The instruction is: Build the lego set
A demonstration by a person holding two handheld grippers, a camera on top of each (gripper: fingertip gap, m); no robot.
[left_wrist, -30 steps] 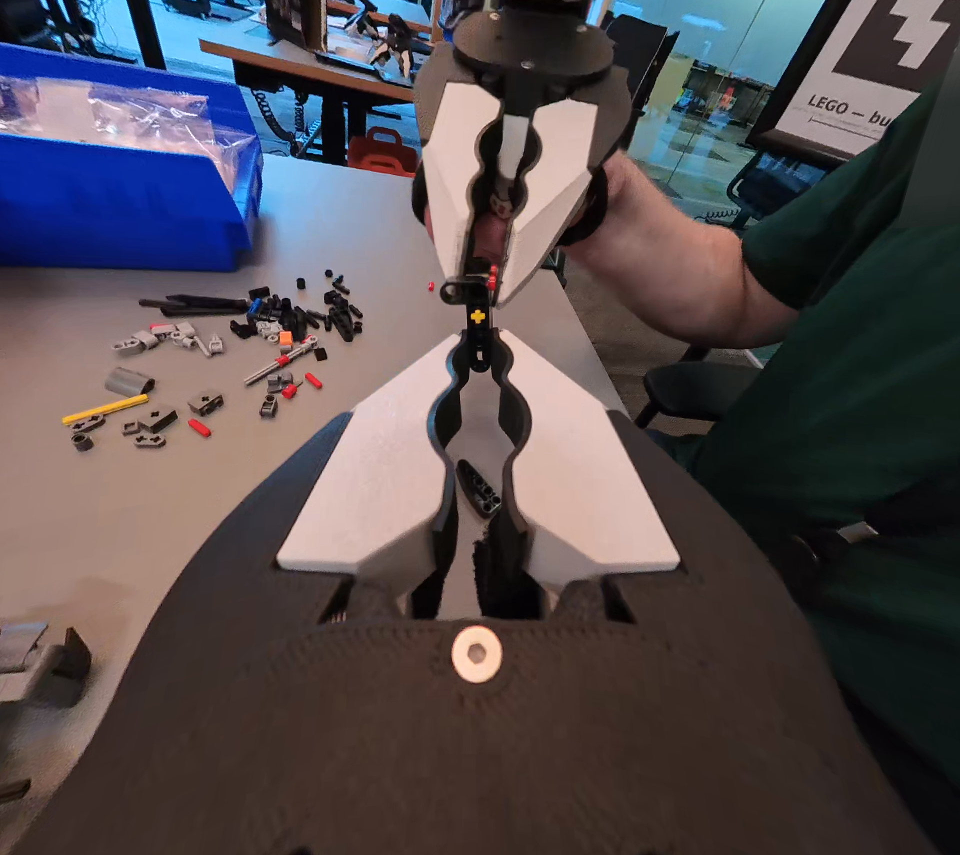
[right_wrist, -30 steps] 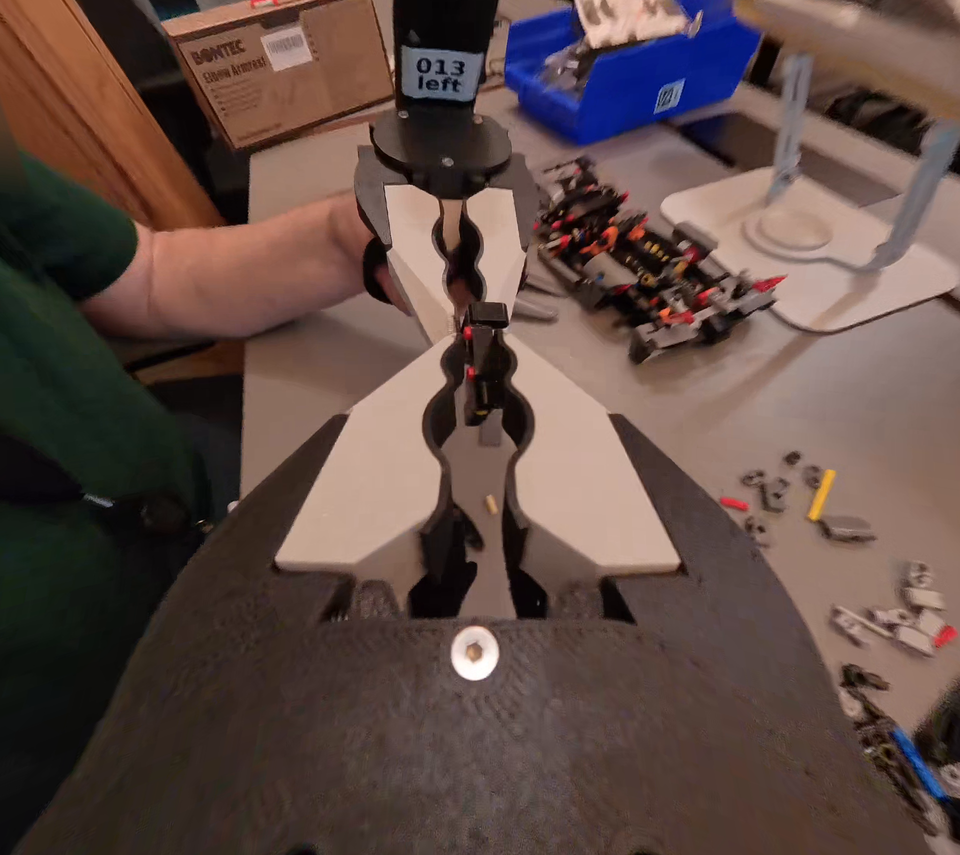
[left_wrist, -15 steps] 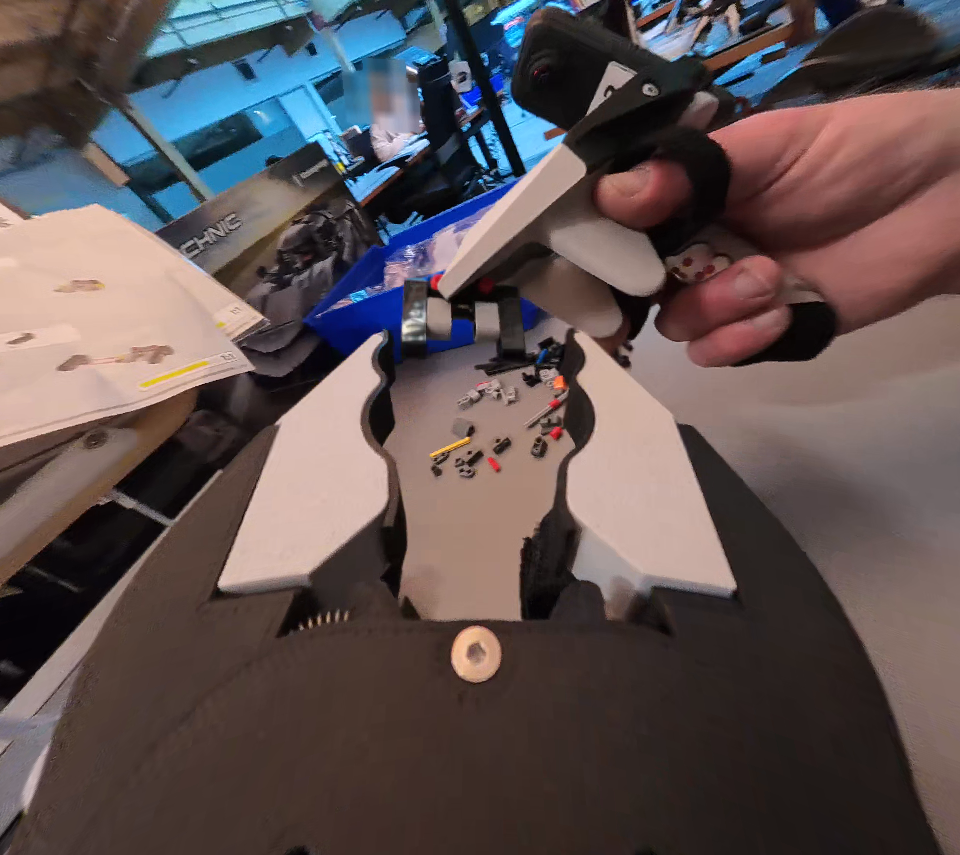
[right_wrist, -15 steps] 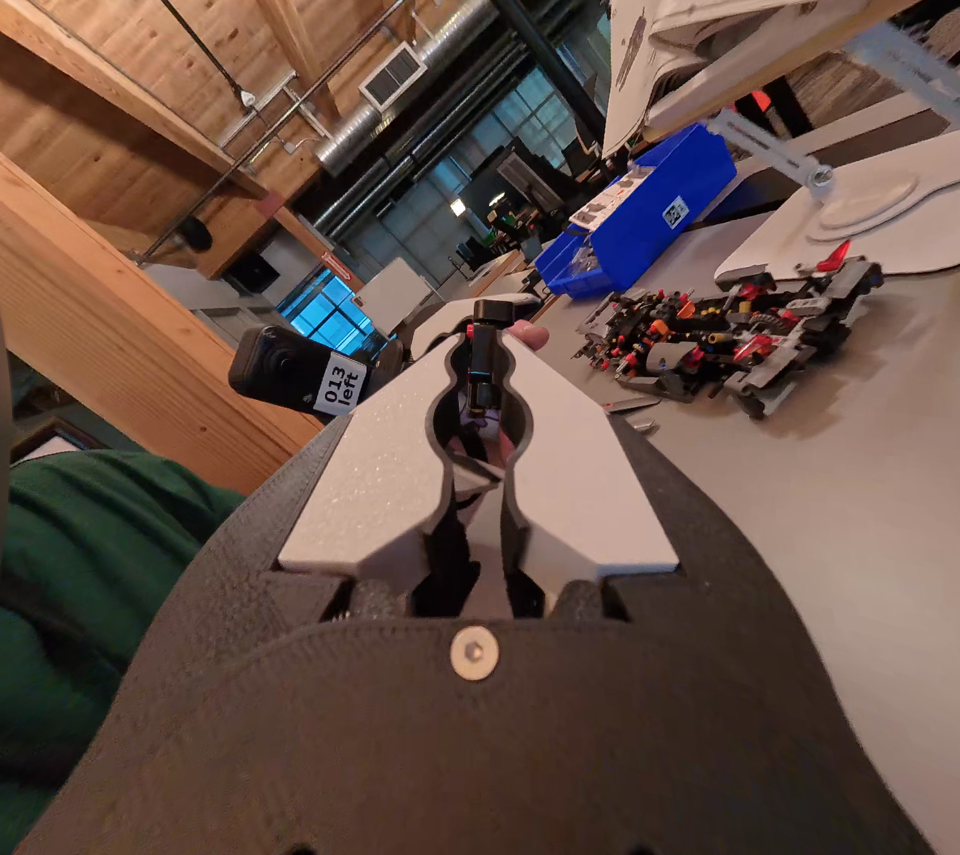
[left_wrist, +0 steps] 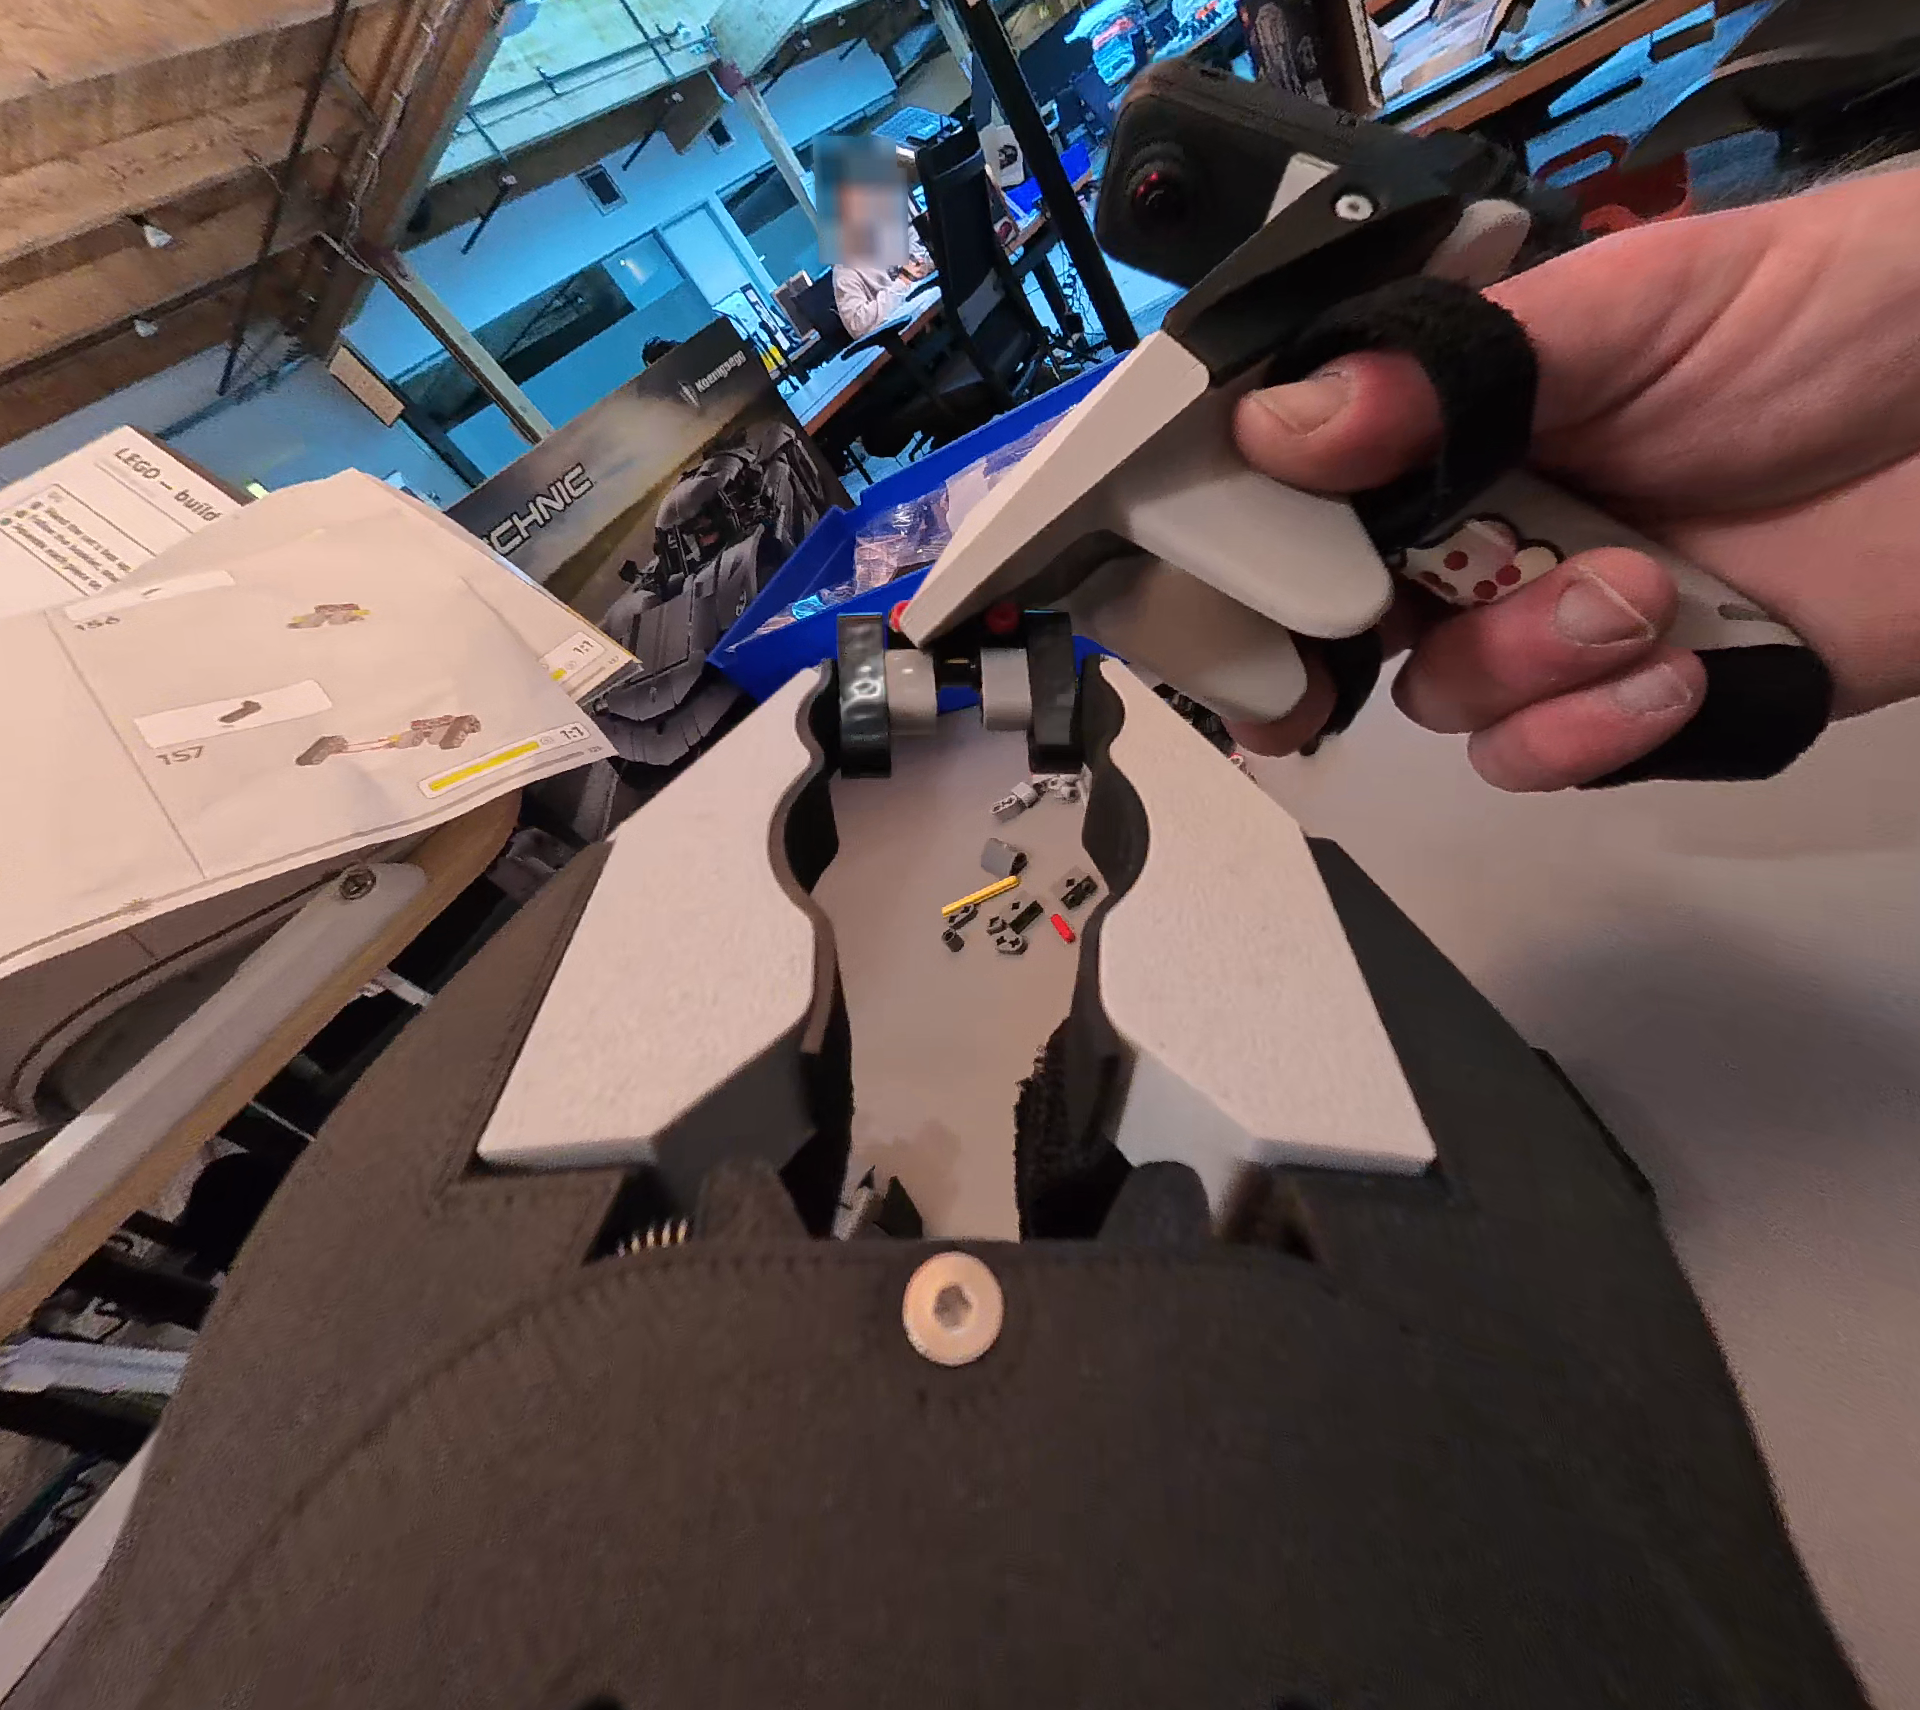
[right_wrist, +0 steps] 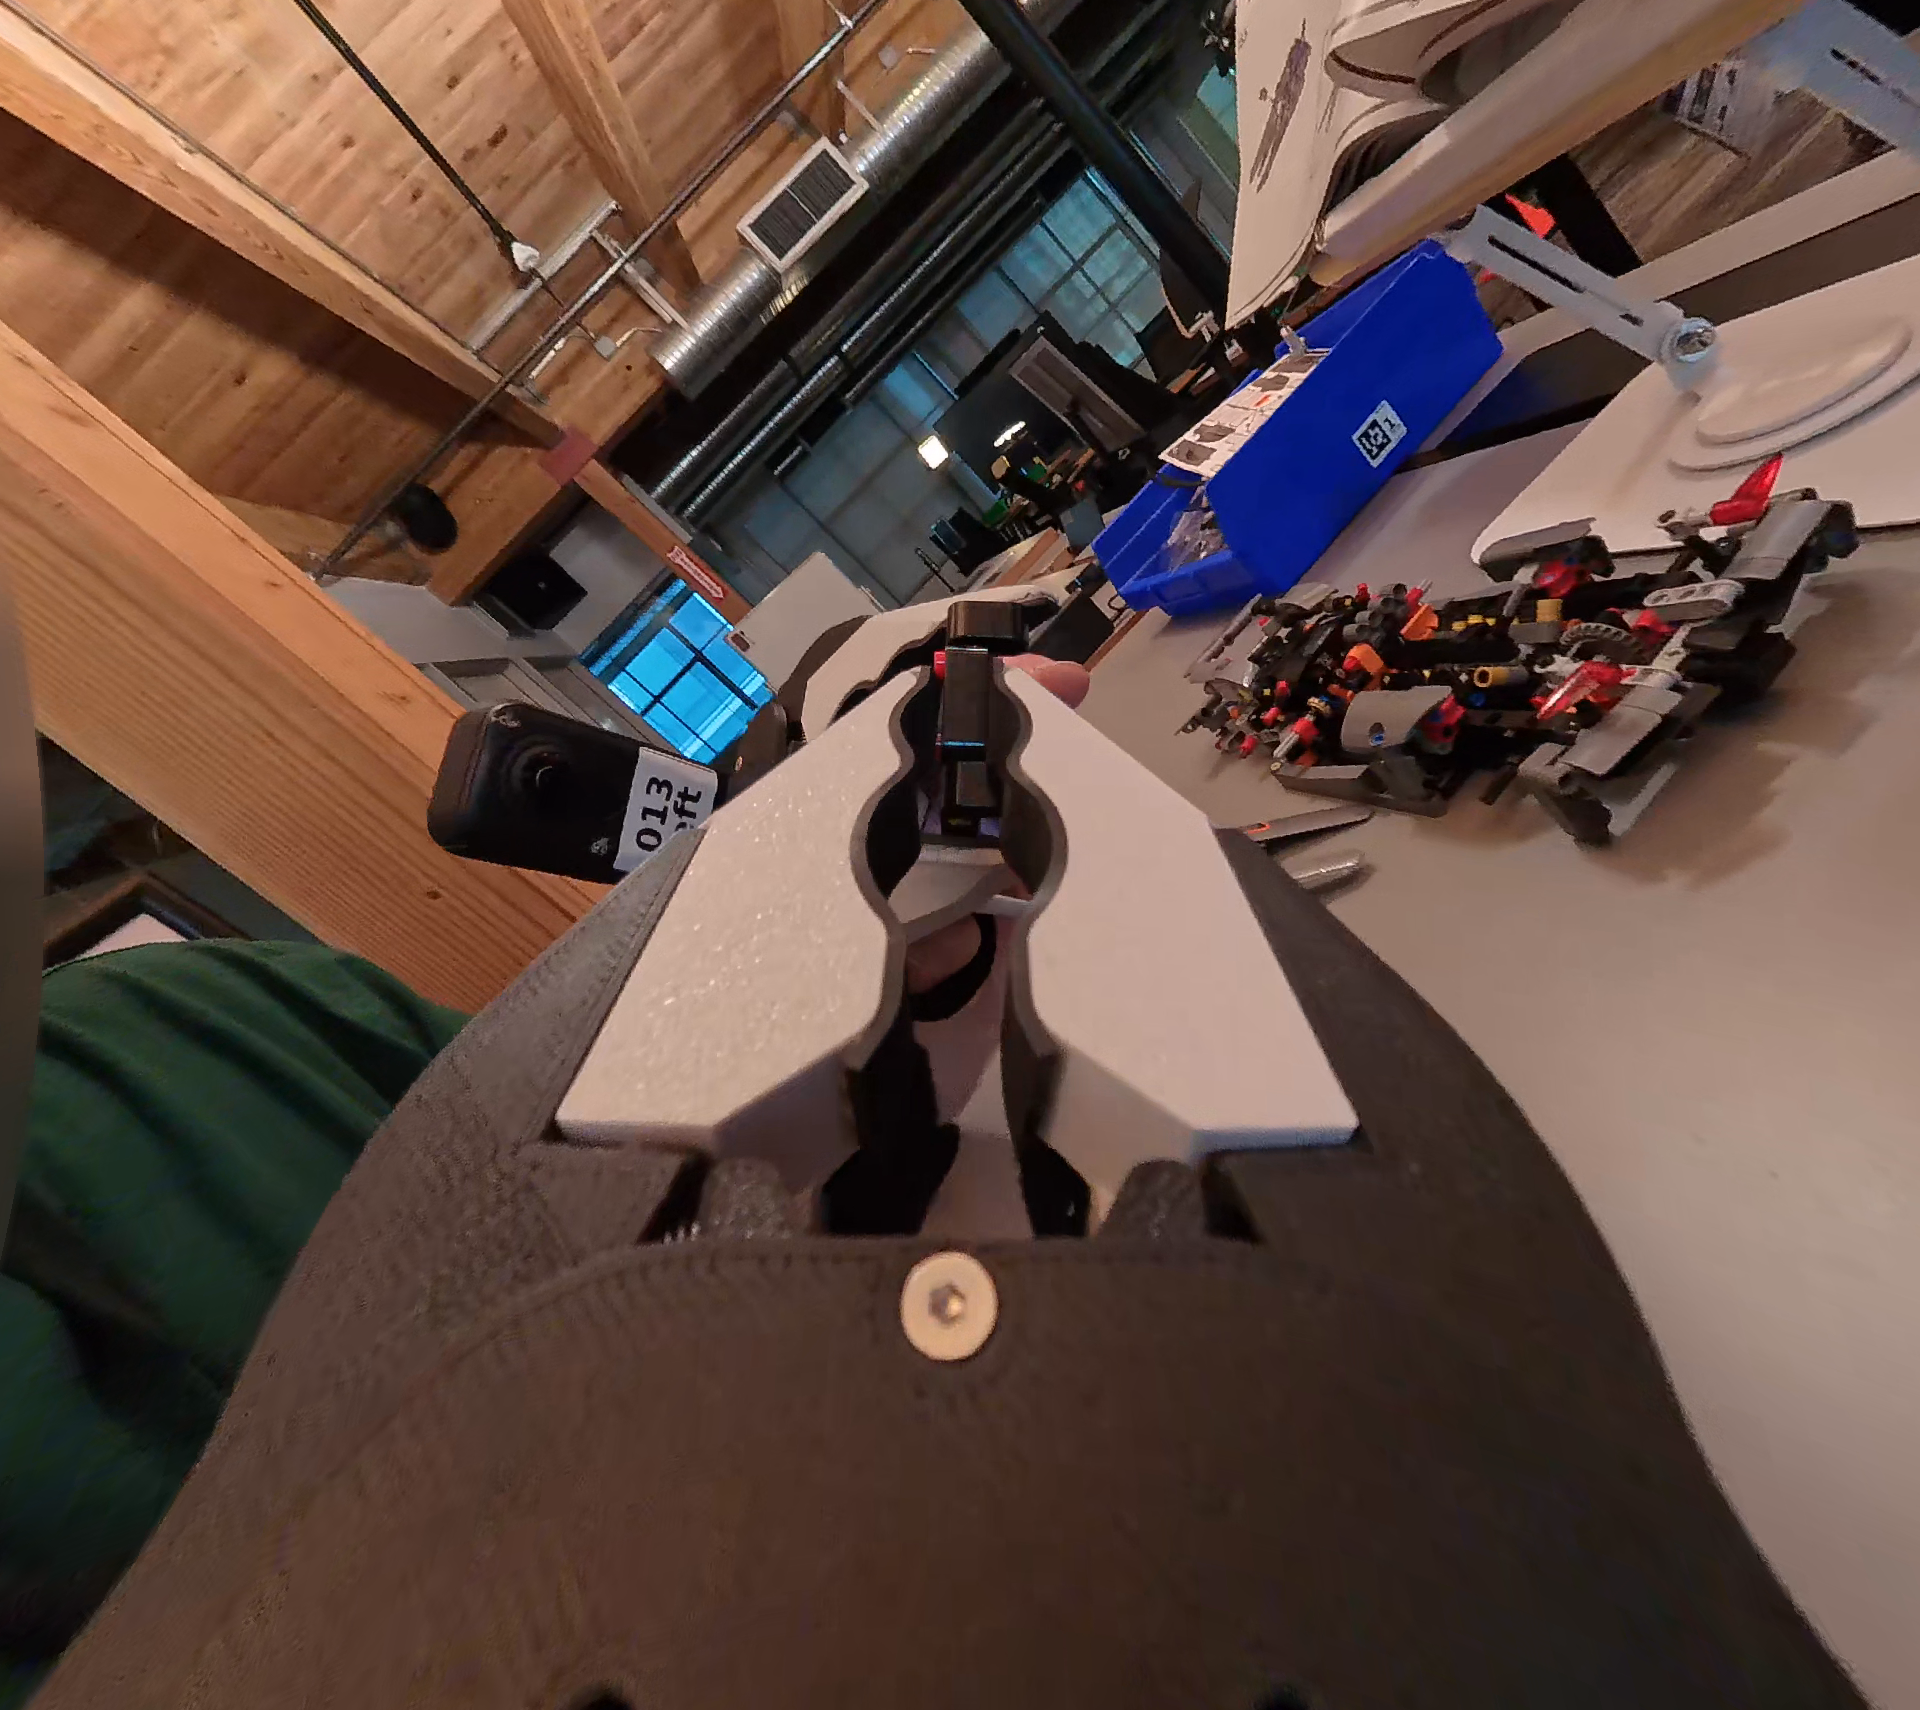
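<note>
A small Lego assembly (left_wrist: 914,689), with black end pieces, grey sleeves and a red pin, is held up in the air. My right gripper (right_wrist: 966,684) is shut on it (right_wrist: 966,725), and in the left wrist view it (left_wrist: 925,621) comes in from the upper right in a hand. My left gripper (left_wrist: 961,704) is open, its two tips flanking the assembly's black ends closely. I cannot tell whether they touch. The partly built Lego car (right_wrist: 1507,694) lies on the grey table (right_wrist: 1558,1089).
Several loose Lego parts (left_wrist: 1013,907) lie on the table beyond my left fingers. An open instruction booklet (left_wrist: 260,704) rests on a stand at the left. Behind stand a blue parts bin (right_wrist: 1309,455) and the set's box (left_wrist: 665,517). A person sits at a far desk. My left and right fingertips are right by each other. The partly built Lego car (right_wrist: 1507,694) is about equally far from each gripper, around 20 cm.
A second ago both grippers were shut on the assembly. The left gripper let go and opened wide. Since then its fingers have narrowed around the assembly's ends. Both grippers have tilted upward.
</note>
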